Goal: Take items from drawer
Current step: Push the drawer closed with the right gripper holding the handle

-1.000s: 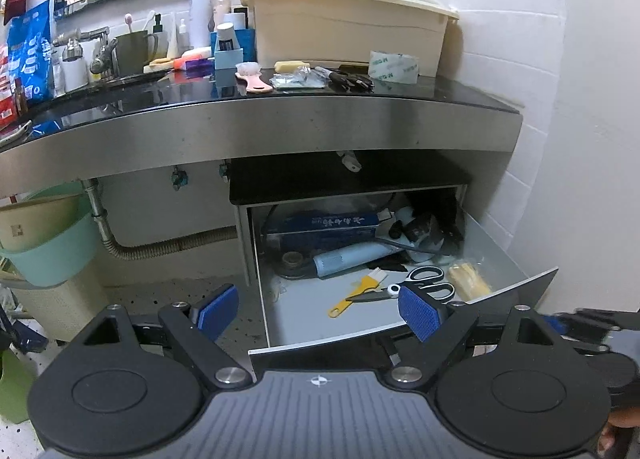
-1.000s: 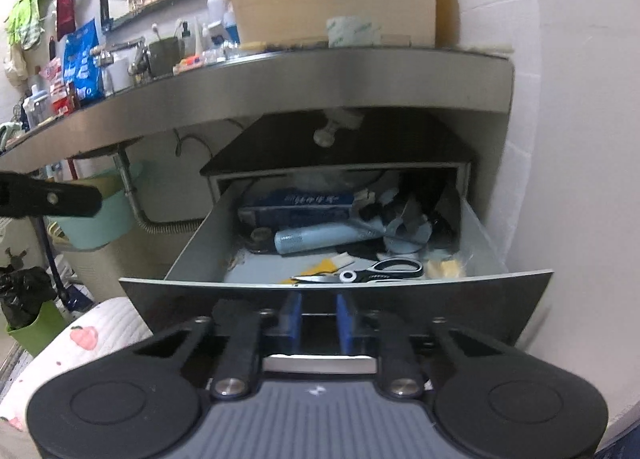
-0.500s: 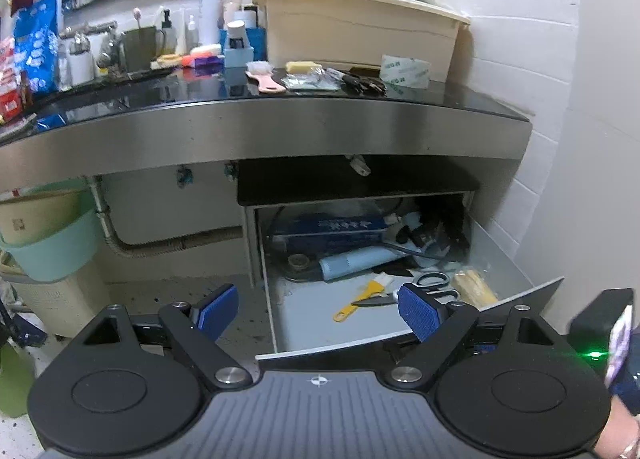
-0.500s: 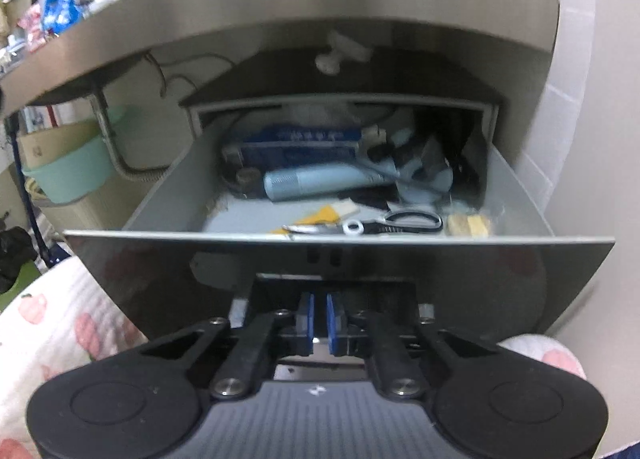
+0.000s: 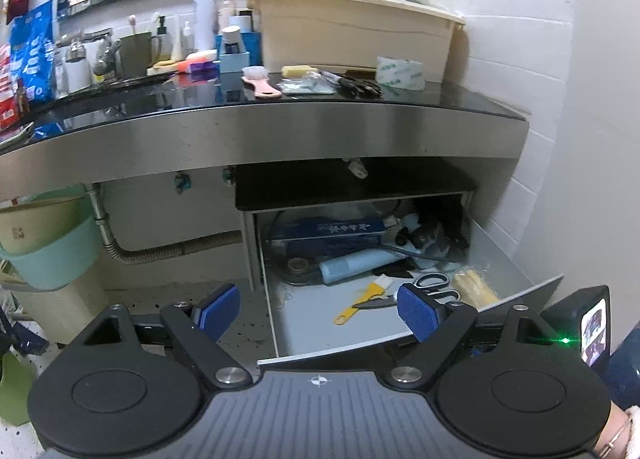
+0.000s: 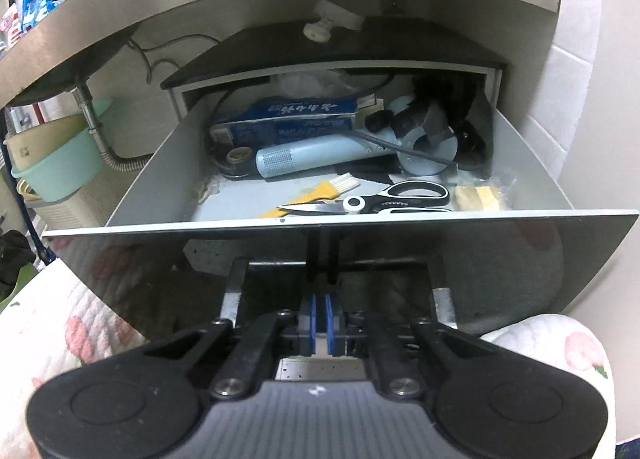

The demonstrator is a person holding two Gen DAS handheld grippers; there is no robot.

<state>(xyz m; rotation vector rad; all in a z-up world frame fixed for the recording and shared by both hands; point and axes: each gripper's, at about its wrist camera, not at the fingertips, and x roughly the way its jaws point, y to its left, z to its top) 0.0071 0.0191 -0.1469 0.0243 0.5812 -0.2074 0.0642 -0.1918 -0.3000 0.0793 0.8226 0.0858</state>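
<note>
Drawer (image 6: 340,243) open, scissors (image 6: 384,201) at 12 o'clock untaken; right gripper (image 6: 320,319) jaws nearly shut, apparently on handle; left gripper (image 5: 318,311) jaws wide, empty.

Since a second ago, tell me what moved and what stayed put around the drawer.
The right gripper has dropped low and closed in on the drawer front, its fingers narrowing until almost shut on something thin under it. The left gripper stayed wide open, lifting slightly. The scissors, yellow scraper and blue tube lie where they were.
</note>
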